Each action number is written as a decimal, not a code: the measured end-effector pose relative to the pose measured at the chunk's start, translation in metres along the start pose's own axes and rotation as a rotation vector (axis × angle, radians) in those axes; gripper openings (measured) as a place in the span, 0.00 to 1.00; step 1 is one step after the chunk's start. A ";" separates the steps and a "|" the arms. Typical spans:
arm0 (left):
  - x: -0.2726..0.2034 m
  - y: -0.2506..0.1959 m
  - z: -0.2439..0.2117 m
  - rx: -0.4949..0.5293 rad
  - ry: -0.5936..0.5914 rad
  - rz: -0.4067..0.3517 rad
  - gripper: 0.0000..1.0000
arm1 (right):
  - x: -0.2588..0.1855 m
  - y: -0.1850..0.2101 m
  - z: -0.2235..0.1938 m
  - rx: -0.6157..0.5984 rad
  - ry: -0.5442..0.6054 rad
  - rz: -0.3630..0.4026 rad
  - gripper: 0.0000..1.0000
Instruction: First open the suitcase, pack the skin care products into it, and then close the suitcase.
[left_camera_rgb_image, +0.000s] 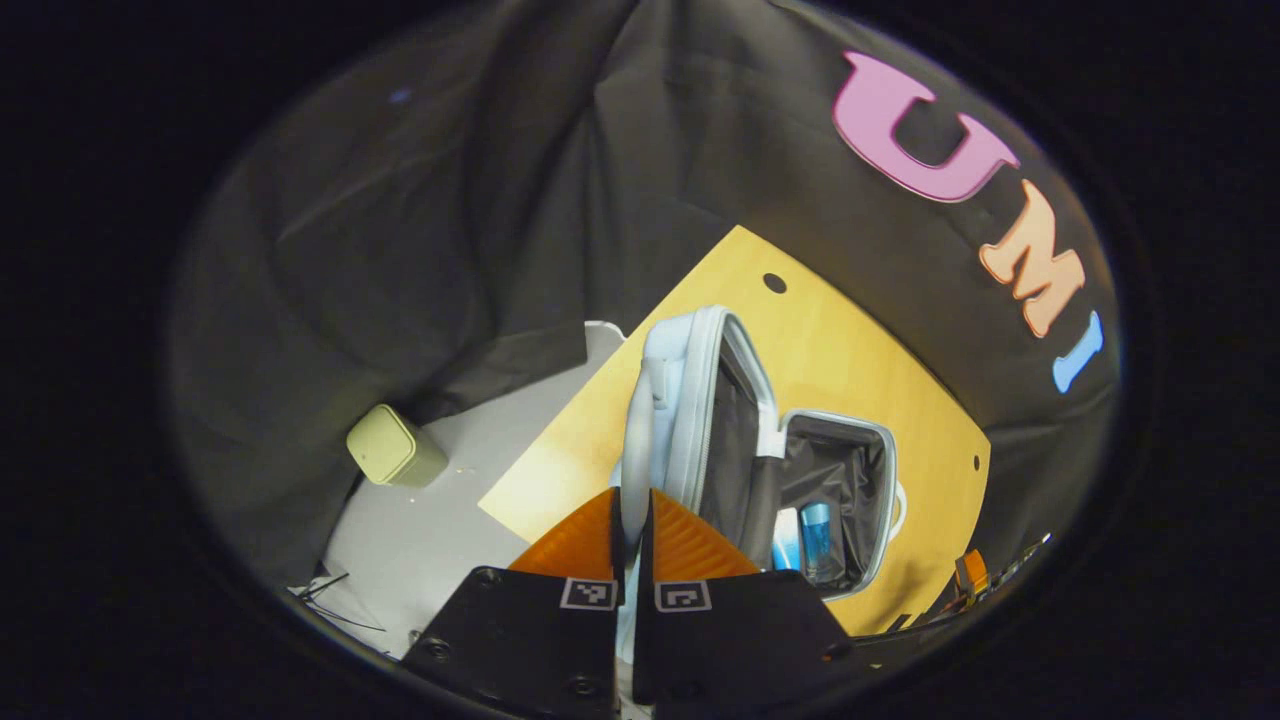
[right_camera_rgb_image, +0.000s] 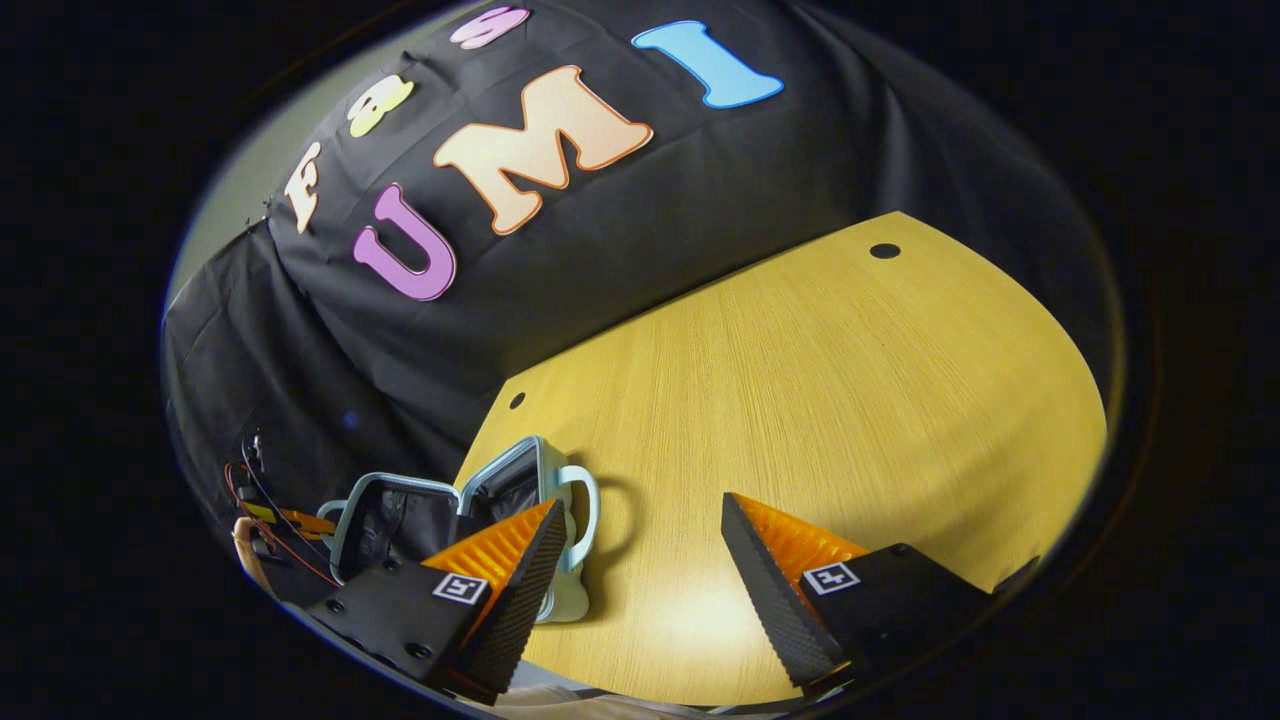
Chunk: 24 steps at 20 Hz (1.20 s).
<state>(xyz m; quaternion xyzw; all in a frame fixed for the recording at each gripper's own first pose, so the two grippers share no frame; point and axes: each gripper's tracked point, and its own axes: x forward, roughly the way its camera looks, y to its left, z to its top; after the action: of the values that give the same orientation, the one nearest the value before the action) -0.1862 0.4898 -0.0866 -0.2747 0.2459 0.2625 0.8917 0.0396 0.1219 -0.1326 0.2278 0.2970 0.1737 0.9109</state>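
**Suitcase open, left fingers pinching its lid handle**

We see the wooden worktop (right_camera_rgb_image: 800, 400) largely bare in the right gripper view: a wide free stretch runs from the suitcase (right_camera_rgb_image: 470, 520) out to the far curved edge and the corner with the round hole. The suitcase sits near the worktop's edge beside the black cloth wall. In the left gripper view the worktop ends at a straight edge, with grey floor (left_camera_rgb_image: 420, 540) and a small pale green box (left_camera_rgb_image: 396, 447) beyond it.

Left gripper (left_camera_rgb_image: 630, 520): fingers pressed nearly together on the suitcase's pale handle (left_camera_rgb_image: 637, 450), lid (left_camera_rgb_image: 700, 400) tilted up, about upright. Open half lies flat on the worktop just beyond the fingers; two blue skin care tubes (left_camera_rgb_image: 805, 540) lie inside it against the dark lining.

Right gripper (right_camera_rgb_image: 640, 550): fingers spread wide, holding nothing, over bare worktop. Suitcase lies beside its left finger; we can't tell if they touch.
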 end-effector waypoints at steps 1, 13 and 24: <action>-0.010 -0.014 -0.002 0.026 -0.007 0.001 0.00 | -0.003 -0.005 0.003 -0.003 -0.002 0.003 0.98; -0.049 -0.210 -0.036 0.177 -0.074 -0.200 0.00 | -0.026 -0.038 0.019 -0.103 0.038 0.083 0.98; 0.021 -0.340 -0.090 0.247 0.027 -0.404 0.00 | -0.042 -0.032 0.036 -0.143 -0.002 0.072 0.98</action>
<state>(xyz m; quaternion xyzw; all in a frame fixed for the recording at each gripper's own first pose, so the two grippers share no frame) 0.0079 0.1997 -0.0421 -0.2108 0.2282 0.0429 0.9495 0.0357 0.0648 -0.1037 0.1730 0.2743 0.2268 0.9184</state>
